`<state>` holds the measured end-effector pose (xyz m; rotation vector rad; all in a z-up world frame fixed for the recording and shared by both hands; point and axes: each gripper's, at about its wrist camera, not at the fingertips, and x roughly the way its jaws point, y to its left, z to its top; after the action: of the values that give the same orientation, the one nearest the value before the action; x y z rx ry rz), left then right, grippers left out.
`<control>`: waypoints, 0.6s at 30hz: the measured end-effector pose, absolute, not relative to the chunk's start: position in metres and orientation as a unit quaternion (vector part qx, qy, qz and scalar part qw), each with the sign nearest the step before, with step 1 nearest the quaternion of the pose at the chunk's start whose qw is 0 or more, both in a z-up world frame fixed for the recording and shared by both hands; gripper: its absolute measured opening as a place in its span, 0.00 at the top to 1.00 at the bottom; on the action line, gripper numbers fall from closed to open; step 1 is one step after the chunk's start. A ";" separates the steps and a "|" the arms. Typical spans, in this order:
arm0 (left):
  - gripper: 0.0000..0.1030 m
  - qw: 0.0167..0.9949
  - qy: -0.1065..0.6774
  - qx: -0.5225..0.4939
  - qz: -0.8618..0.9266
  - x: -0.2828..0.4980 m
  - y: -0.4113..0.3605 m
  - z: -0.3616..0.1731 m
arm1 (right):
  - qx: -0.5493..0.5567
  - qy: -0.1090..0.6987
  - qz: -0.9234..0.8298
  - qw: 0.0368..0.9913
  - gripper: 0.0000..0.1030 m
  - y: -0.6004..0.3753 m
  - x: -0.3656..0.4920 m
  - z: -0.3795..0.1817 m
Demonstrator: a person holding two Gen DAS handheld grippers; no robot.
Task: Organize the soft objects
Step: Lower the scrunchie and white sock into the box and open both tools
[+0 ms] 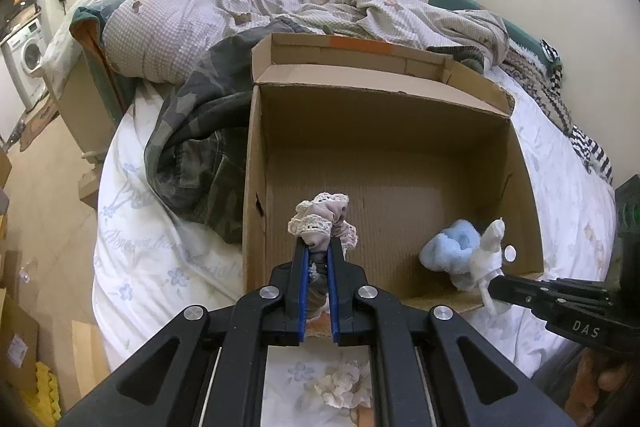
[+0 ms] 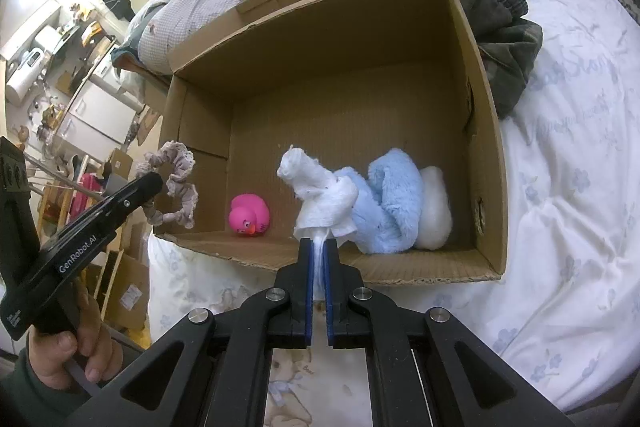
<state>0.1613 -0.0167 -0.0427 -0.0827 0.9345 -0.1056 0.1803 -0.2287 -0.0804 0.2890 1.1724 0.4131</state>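
An open cardboard box (image 1: 256,155) (image 2: 488,131) lies on the bed. My left gripper (image 1: 319,247) (image 2: 154,187) is shut on a beige lace-trimmed scrunchie (image 1: 320,217) (image 2: 178,183) and holds it above the box's near left corner. My right gripper (image 2: 319,245) (image 1: 494,285) is shut on a white crumpled tissue (image 2: 320,195) (image 1: 488,247) over the box's near edge. Inside the box lie a light blue fluffy scrunchie (image 2: 390,203) (image 1: 452,243), a white soft ball (image 2: 434,207) and a pink rubber duck (image 2: 248,215).
A white floral bedsheet (image 2: 560,207) (image 1: 160,259) surrounds the box. A dark camouflage garment (image 1: 196,147) (image 2: 508,39) lies beside it. A rumpled checked duvet (image 1: 200,11) is piled behind. Cardboard boxes (image 2: 128,287) and shelves stand on the floor to the left.
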 end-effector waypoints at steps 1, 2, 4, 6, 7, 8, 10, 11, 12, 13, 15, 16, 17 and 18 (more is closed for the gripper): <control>0.93 0.891 0.450 -0.039 -0.051 0.161 -0.017 -0.043 | 0.134 0.547 0.193 0.804 0.94 -0.228 0.180 -0.080; 0.93 0.891 0.449 -0.039 -0.050 0.161 -0.017 -0.043 | 0.134 0.547 0.193 0.804 0.94 -0.228 0.180 -0.081; 0.93 0.892 0.447 -0.038 -0.051 0.161 -0.018 -0.042 | 0.133 0.547 0.192 0.804 0.94 -0.227 0.181 -0.081; 0.93 0.894 0.444 -0.034 -0.051 0.160 -0.019 -0.042 | 0.133 0.547 0.192 0.804 0.94 -0.227 0.181 -0.081; 0.93 0.894 0.444 -0.031 -0.051 0.159 -0.019 -0.042 | 0.133 0.547 0.192 0.804 0.94 -0.227 0.181 -0.081; 0.93 0.894 0.445 -0.029 -0.052 0.159 -0.020 -0.043 | 0.133 0.547 0.192 0.804 0.94 -0.227 0.181 -0.080; 0.93 0.892 0.448 -0.028 -0.053 0.159 -0.020 -0.044 | 0.133 0.547 0.192 0.804 0.94 -0.227 0.181 -0.081; 0.92 0.892 0.448 -0.029 -0.053 0.159 -0.020 -0.044 | 0.133 0.546 0.192 0.804 0.94 -0.227 0.181 -0.080; 0.92 0.891 0.449 -0.028 -0.052 0.159 -0.020 -0.045 | 0.132 0.546 0.192 0.805 0.94 -0.227 0.181 -0.081; 0.92 0.891 0.450 -0.029 -0.052 0.159 -0.020 -0.045 | 0.132 0.547 0.192 0.804 0.93 -0.227 0.181 -0.081; 0.90 0.890 0.452 -0.029 -0.053 0.159 -0.020 -0.045 | 0.136 0.546 0.192 0.804 0.93 -0.227 0.182 -0.081; 0.90 0.889 0.453 -0.028 -0.053 0.159 -0.021 -0.045 | 0.136 0.546 0.191 0.804 0.93 -0.227 0.182 -0.081; 0.87 0.889 0.455 -0.027 -0.053 0.159 -0.021 -0.045 | 0.137 0.547 0.191 0.804 0.93 -0.227 0.182 -0.081; 0.83 0.888 0.456 -0.027 -0.053 0.159 -0.021 -0.045 | 0.139 0.546 0.190 0.804 0.93 -0.228 0.183 -0.081</control>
<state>0.1593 -0.0211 -0.0454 -0.0563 0.9468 -0.1108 0.1828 -0.2276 -0.0813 0.2978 1.1705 0.4076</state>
